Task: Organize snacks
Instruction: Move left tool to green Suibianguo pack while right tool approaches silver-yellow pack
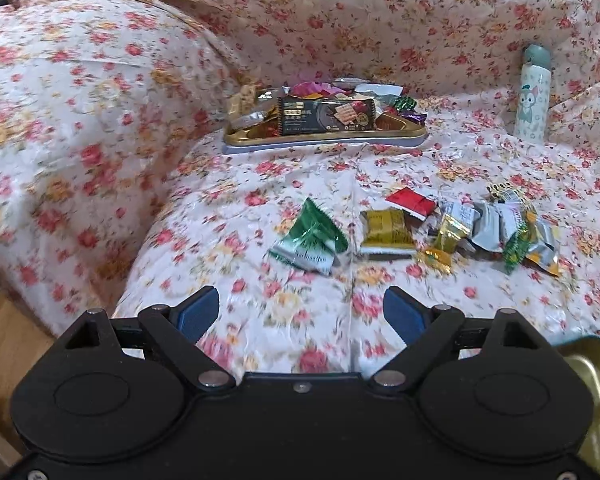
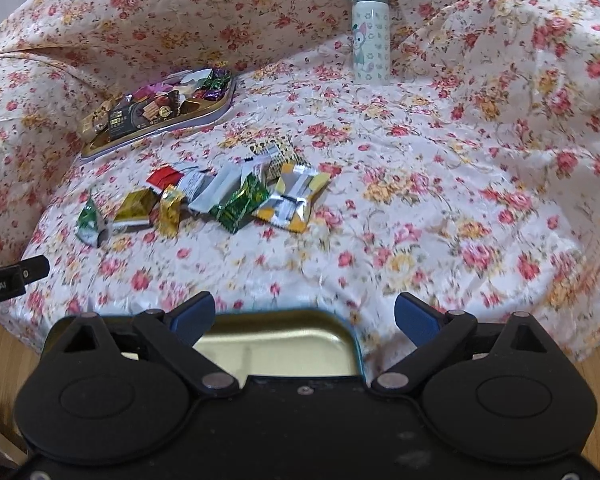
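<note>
left hand-held gripper [image 1: 300,312] angled downward, jaws wide apart, right hand-held gripper [image 2: 306,316] likewise, jaws spread

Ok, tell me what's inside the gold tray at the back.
The gold tray holds a dark biscuit packet lying across the front, with pink, purple and green wrapped sweets heaped behind. Whatever lies beneath the packet and the heap is covered.

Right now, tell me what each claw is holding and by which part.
Nothing is held. The left claw is open over bare cloth. The right claw is open too; the gold tin lies beneath it, its pads not touching it.
</note>
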A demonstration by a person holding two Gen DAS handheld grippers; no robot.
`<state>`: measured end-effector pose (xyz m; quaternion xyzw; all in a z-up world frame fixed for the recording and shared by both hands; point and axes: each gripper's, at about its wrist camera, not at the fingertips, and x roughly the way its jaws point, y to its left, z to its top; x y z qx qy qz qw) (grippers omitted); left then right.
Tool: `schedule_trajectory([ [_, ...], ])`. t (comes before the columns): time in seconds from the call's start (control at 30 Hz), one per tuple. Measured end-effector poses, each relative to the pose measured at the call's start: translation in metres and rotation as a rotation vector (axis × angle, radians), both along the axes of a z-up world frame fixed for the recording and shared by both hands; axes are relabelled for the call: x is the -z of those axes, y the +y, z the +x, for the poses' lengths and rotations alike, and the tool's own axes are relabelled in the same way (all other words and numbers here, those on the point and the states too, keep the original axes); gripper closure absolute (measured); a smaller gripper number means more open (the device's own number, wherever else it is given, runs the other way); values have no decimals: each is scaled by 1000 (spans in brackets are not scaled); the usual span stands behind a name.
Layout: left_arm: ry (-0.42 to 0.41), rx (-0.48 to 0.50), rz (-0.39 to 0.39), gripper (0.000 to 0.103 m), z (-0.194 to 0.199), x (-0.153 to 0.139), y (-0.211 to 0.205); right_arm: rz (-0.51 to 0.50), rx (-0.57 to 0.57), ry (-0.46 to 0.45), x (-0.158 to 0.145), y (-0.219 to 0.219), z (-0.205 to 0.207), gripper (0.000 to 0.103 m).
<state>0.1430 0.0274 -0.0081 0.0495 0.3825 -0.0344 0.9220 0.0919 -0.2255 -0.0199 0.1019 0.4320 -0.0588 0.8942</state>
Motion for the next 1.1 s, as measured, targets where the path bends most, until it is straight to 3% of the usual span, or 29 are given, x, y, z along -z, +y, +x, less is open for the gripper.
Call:
schedule_trajectory([
  [0.33,25,36,74,13,51,30,-1,1,11,48,16,-4,44,2],
  [0.87,108,-4,44,12,97,63,7,1,22,124,39,-2,78,3],
  [1.03,127,-31,7,8,105,66,10,-4,33,144,46,-5,87,3],
  [1.1,140,-55,-12,2,108,68,14,-6,38,147,49,-6,91,4],
])
